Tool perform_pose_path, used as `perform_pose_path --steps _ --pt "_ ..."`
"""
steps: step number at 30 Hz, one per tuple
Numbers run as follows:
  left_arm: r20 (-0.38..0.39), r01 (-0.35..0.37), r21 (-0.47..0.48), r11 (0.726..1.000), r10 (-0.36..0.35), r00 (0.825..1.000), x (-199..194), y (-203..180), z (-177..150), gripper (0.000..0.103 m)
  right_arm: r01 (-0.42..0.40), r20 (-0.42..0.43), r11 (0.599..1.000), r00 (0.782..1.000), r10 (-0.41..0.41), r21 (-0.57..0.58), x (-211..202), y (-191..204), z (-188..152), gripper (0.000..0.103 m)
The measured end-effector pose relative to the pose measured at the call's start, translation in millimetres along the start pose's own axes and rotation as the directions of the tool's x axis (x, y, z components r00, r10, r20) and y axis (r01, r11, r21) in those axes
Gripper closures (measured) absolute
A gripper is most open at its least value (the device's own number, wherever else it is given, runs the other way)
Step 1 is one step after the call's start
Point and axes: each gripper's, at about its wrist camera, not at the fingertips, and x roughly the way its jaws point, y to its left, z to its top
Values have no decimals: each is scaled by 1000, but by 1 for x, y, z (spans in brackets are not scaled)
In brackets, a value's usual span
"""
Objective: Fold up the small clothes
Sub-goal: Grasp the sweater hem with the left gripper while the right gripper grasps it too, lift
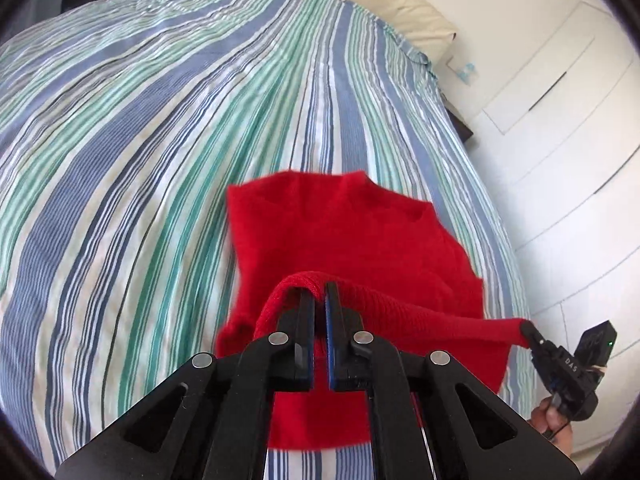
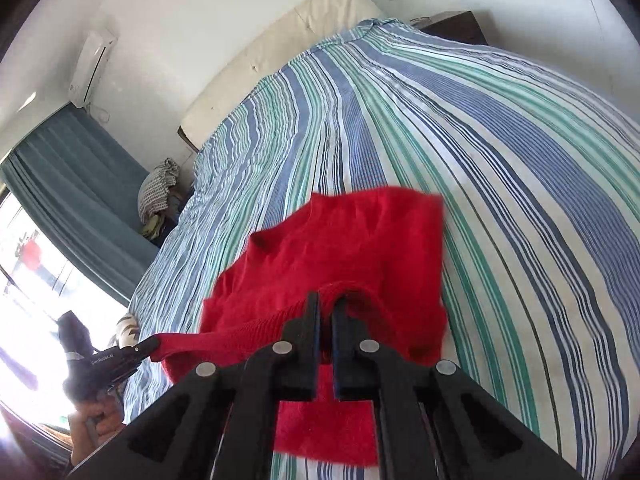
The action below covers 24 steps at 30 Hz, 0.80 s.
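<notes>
Hidden: the near part of the red knit sweater [image 1: 352,240] lies behind each gripper's black linkage, so its lowest edge shows only in part; its far edges are smeared by motion blur in both wrist views.
Cut off: the striped bedsheet [image 1: 160,140] runs out of both fisheye frames; the person's hand [image 1: 554,420] shows only as a sliver at the frame edge, under the right gripper.
Hard to make out: the bundle of checked cloth [image 2: 158,192] beside the bed is too small to name further.
Left gripper [image 1: 319,294]: jaws drawn in to a narrow slit, pinching the ribbed hem of the sweater, which loops over the fingertips.
Right gripper [image 2: 326,305]: jaws nearly together, clamped on the same ribbed hem; from the left wrist view its tip [image 1: 529,330] grips the far end of the hem, drawn taut between the two.
Sweater: held up by the hem above the bedsheet, its body trailing forward onto the bed, neckline at the far end.
Writing: "DAS" reads on the right gripper's body in the left wrist view; in the right wrist view the left gripper [image 2: 150,346] carries a white label that seems to read "GenRobot.AI", not fully clear.
Surroundings: cream headboard [image 2: 280,48], air conditioner [image 2: 94,66] on the wall, blue curtain [image 2: 72,184], white wardrobe doors [image 1: 560,100].
</notes>
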Motion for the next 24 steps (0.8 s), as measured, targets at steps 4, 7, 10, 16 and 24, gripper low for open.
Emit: perform_pose_path --steps 4,7,10,16,24 --pt "0 -86 28 996 86 996 50 -4 46 101 35 -11 999 999 -36 -42 66 3 53 99" --pt "2 -118 23 993 118 993 84 4 68 98 41 -29 999 999 -42 -35 109 -4 79 98" --pt "-9 -145 -41 989 145 989 112 21 88 83 87 -74 996 994 -84 31 145 -24 89 84" --pt "65 -193 -79 978 198 978 84 43 96 36 151 -7 986 988 -152 -70 118 -21 87 61" --pt "8 -187 248 951 191 982 42 18 -35 6 -72 -228 884 973 -41 -462 72 36 -25 41"
